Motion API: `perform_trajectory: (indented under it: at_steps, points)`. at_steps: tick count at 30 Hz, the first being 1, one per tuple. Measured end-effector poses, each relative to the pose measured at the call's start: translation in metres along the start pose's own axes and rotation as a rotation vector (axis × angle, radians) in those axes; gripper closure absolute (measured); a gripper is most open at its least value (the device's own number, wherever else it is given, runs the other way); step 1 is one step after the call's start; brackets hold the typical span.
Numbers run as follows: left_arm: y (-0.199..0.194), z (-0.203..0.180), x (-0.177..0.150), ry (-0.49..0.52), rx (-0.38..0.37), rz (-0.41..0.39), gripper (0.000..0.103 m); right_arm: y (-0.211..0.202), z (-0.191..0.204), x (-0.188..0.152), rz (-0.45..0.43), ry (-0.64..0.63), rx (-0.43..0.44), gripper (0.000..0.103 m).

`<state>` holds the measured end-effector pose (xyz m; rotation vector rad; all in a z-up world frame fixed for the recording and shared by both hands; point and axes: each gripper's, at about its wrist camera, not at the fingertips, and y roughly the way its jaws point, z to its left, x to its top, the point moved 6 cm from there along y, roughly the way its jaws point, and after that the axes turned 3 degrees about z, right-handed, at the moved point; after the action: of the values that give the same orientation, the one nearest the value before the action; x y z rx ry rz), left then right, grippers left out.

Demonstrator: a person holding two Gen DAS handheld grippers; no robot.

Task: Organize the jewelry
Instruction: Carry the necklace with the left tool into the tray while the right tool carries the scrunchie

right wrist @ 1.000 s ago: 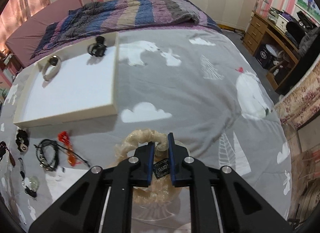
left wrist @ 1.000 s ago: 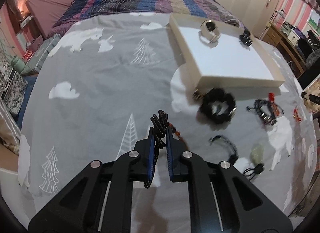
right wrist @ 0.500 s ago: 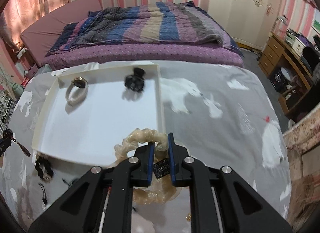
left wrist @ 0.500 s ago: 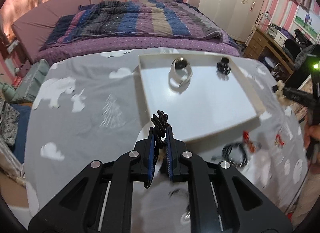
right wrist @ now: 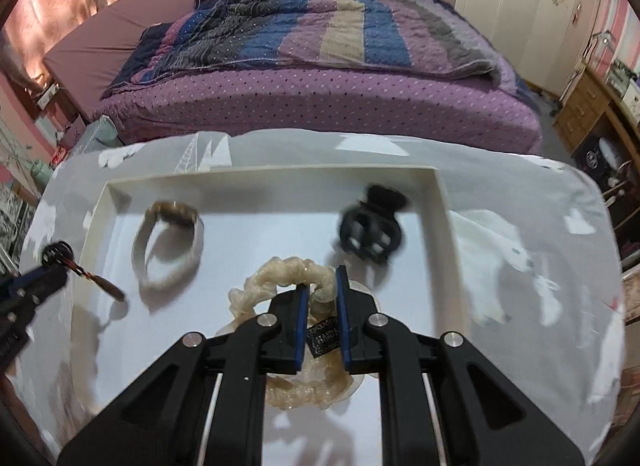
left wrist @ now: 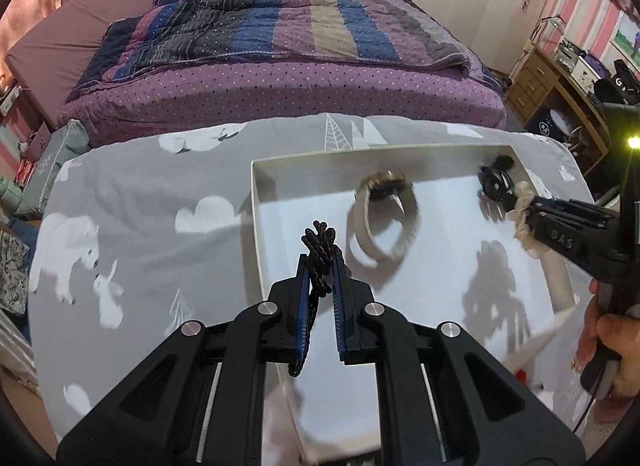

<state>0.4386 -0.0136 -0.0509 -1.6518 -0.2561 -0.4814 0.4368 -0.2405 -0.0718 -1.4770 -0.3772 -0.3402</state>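
My left gripper is shut on a black braided cord bracelet and holds it over the left part of the white tray. My right gripper is shut on a cream scrunchie over the tray's middle. In the tray lie a white-strap watch, also in the right wrist view, and a black hair claw, also in the left wrist view. The left gripper shows in the right wrist view, the right gripper in the left wrist view.
The tray sits on a grey cloth with white animals and trees. Behind it is a bed with a striped quilt. A wooden desk stands at the right. A hand holds the right gripper's handle.
Both grippers have moved forward over the tray with their items still held. The loose jewelry on the cloth has dropped out of view.
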Motion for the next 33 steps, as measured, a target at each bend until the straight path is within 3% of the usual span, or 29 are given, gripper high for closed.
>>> perform_trajectory:
  at_steps: [8,21,22,23,25,29,31,33]
  points:
    - [0.034,0.008,0.024,0.007,0.038,0.004,0.094,0.033,0.019,0.019,0.025,-0.023,-0.025,0.09]
    - [0.065,0.014,0.025,-0.044,0.044,0.067,0.094,0.059,0.023,0.033,0.049,-0.004,-0.05,0.086]
    - [0.066,0.014,0.025,-0.054,0.042,0.073,0.094,0.059,0.024,0.033,0.049,-0.006,-0.053,0.081]
    - [0.067,0.015,0.025,-0.064,0.041,0.079,0.093,0.059,0.024,0.033,0.051,-0.005,-0.058,0.065]
    - [0.069,0.016,0.025,-0.075,0.04,0.081,0.091,0.058,0.024,0.032,0.058,0.0,-0.056,0.053]
    - [0.064,0.012,0.024,-0.08,0.041,0.076,0.066,0.048,0.026,0.029,0.038,-0.016,-0.063,0.048]
    - [0.058,0.008,0.024,-0.08,0.043,0.064,0.06,0.037,0.026,0.027,0.027,-0.022,-0.066,0.044]
    - [0.051,0.005,0.024,-0.082,0.043,0.054,0.046,0.024,0.026,0.023,0.01,-0.023,-0.06,0.04]
